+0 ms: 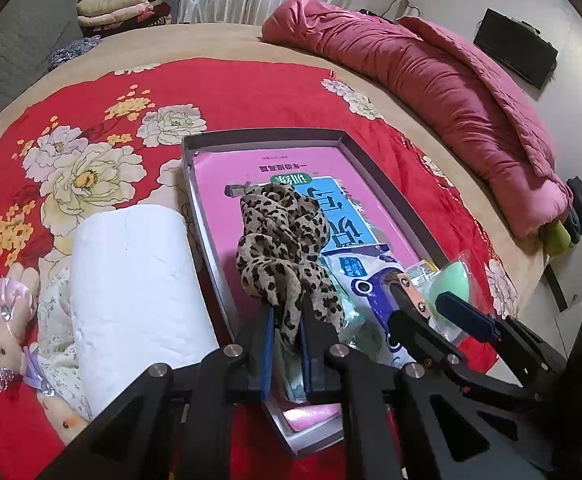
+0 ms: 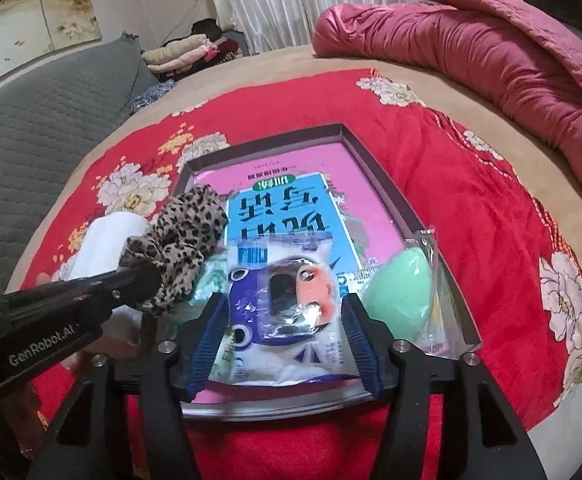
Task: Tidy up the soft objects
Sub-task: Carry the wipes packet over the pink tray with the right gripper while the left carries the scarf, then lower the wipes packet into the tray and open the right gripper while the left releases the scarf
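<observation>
Leopard-print scarf (image 1: 283, 252) is bunched, long axis running away from the camera, over the shallow box (image 1: 347, 136). Left gripper (image 1: 287, 320) is clenched on its near end. Right gripper (image 2: 287, 312) stands released, jaws astride a plastic packet (image 2: 287, 300), pads not pressing. Only the left view shows the white roll (image 1: 131, 280) and plush toy (image 1: 7, 320); the right view shows the green sponge (image 2: 395, 300) fully.

left claw (image 1: 287, 344) clamped, right claw (image 2: 287, 344) apart

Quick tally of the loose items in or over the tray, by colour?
Leopard print: 1, scarf
Blue and white: 1, plastic packet
Green: 1, bagged sponge
Total: 3
</observation>
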Demonstrator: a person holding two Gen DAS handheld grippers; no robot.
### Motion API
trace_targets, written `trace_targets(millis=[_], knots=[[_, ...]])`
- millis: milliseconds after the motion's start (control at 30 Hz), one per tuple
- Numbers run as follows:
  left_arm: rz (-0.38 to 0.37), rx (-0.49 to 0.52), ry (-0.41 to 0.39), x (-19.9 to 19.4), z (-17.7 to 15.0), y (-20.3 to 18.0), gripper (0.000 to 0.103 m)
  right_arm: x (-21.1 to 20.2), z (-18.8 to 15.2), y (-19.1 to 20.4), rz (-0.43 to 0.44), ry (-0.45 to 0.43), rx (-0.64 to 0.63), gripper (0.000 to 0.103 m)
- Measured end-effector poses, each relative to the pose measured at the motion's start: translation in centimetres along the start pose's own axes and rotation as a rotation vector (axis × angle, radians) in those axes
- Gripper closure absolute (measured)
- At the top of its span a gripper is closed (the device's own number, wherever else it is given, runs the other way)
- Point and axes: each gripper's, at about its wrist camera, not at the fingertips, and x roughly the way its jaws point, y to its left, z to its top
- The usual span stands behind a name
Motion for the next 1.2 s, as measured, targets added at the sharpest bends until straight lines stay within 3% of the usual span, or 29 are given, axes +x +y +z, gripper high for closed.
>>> trace_targets(millis=[367,767,1200], knots=[[-0.011,0.006,0.008,-0.2,-0.2,0.2,0.083,-1.1,0.4,0.2,-0.023,-0.048,-0.009,0.03],[-0.066,-0.007,-0.025,-1.7,-0.5,0.4,0.061,-1.7,0.6,0.1,-0.073,-0.076,-0.013,0.029],[-0.059,-0.012,-0.063,-3.0,-0.6,1.0,0.052,-2.2,0.9,0.8,-0.102,-0.102,-0.039,0.028]])
